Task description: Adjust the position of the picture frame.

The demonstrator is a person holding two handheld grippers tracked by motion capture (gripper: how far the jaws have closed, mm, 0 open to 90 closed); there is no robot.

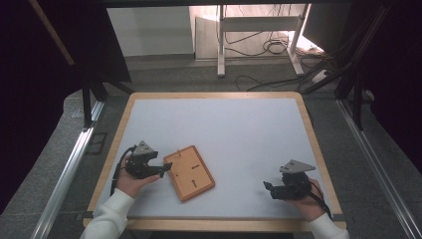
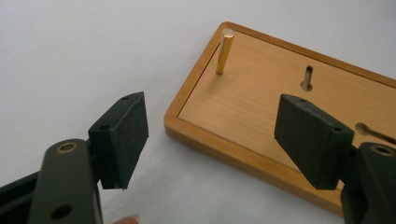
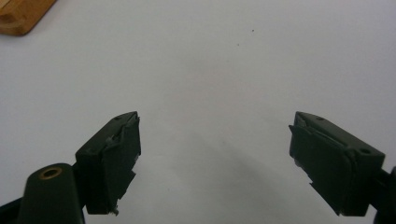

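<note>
Jaws of both grippers are found spread wide, with nothing held between them. The left gripper (image 1: 160, 170) is held low over the white worktop (image 1: 239, 134) at its near left, its tips just at the left edge of a wooden board (image 1: 189, 173). In the left gripper view (image 2: 212, 140), one jaw is seen over the bare worktop beside the board and the other over the board's near rim; contact with the board cannot be confirmed. The board is a shallow rectangular tray-like piece with a raised rim, lying flat and turned at an angle to the worktop edges, left of centre and toward the near side. A slim brass-coloured peg (image 2: 224, 51) is seen standing upright near one corner of the board. A keyhole-shaped slot (image 2: 307, 78) is noted in the board's face, and part of a second slot (image 2: 373, 133) is seen beyond the far jaw. The right gripper (image 1: 267, 186) is held at the near right of the worktop, well apart from the board, its tips pointed toward the left. In the right gripper view (image 3: 215, 163), bare worktop lies between the jaws, and one corner of the board (image 3: 21, 16) is recorded at the upper left edge.
</note>
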